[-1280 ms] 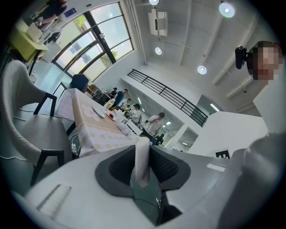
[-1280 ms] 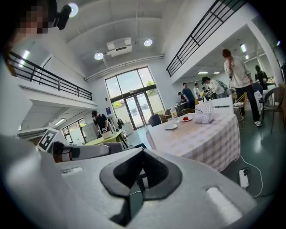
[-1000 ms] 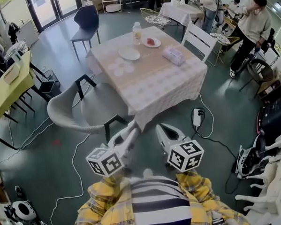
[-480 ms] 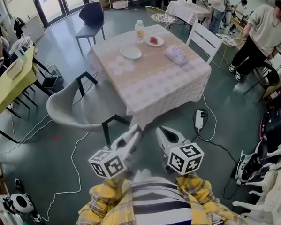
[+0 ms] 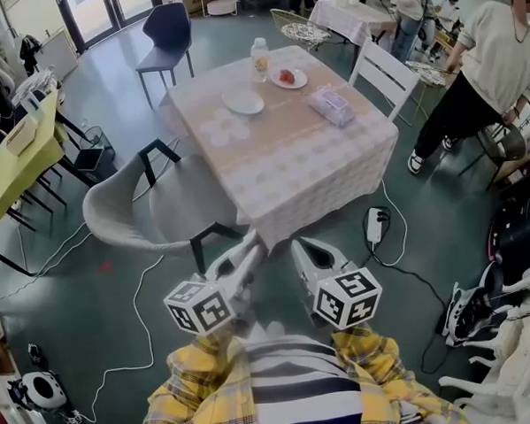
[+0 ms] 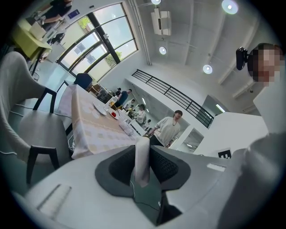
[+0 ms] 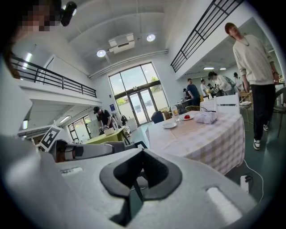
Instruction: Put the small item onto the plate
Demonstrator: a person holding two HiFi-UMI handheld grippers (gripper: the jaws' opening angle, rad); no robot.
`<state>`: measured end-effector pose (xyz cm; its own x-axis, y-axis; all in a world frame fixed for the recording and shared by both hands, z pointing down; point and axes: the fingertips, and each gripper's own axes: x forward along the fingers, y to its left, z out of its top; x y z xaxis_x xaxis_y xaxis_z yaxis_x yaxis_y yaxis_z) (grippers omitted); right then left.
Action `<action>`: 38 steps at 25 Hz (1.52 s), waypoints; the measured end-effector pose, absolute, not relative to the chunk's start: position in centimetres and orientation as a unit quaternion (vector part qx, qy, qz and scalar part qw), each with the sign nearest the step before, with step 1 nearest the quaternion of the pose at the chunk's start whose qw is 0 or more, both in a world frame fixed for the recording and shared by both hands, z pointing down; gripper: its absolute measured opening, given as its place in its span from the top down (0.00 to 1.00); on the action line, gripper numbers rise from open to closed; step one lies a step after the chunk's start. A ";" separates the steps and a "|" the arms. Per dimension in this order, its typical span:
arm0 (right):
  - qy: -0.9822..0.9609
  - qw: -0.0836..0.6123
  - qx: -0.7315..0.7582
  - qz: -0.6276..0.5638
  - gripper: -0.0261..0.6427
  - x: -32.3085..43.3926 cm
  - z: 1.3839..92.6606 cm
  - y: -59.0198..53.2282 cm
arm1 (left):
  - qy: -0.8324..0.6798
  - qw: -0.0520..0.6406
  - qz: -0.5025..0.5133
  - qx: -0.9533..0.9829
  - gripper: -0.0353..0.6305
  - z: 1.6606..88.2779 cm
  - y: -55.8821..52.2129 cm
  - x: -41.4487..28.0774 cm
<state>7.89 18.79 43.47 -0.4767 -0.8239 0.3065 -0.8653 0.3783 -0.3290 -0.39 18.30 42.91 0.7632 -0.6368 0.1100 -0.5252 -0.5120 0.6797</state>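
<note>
Ahead of the left gripper (image 5: 252,245) and right gripper (image 5: 300,245), a square table (image 5: 289,161) under a pale checked cloth stands on a dark green floor (image 5: 65,288). A grey shell chair (image 5: 127,209) sits ahead-left of the left gripper, and a white chair (image 5: 377,72) stands beyond the table. Far ahead are tall glazed doors (image 7: 134,100), perhaps an entrance. Round ceiling lights (image 6: 230,6) glow overhead.

We see a square table (image 5: 288,152) under a pale checked cloth (image 5: 273,197) that hangs over its edges. Everything on it sits toward the far end. A clear bottle (image 5: 260,59) stands upright at the far corner. Just right of the bottle lies a small plate (image 5: 295,80) with a red item (image 5: 284,75) on it. Nearer and to the left lies an empty white plate (image 5: 243,101). A wrapped pack (image 5: 330,106) lies by the right edge. The near half of the table is bare cloth.
</note>
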 end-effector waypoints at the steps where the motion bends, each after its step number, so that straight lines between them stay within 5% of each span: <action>1: -0.828 0.047 0.511 0.225 0.96 7.8 43.4 18.3 | -0.333 0.361 -0.076 0.868 0.80 42.9 17.8 -0.4; 38: -0.798 0.084 0.561 0.201 0.96 0.4 43.4 0.8 | -0.251 0.378 -0.059 0.889 0.80 43.5 -0.8 -5.7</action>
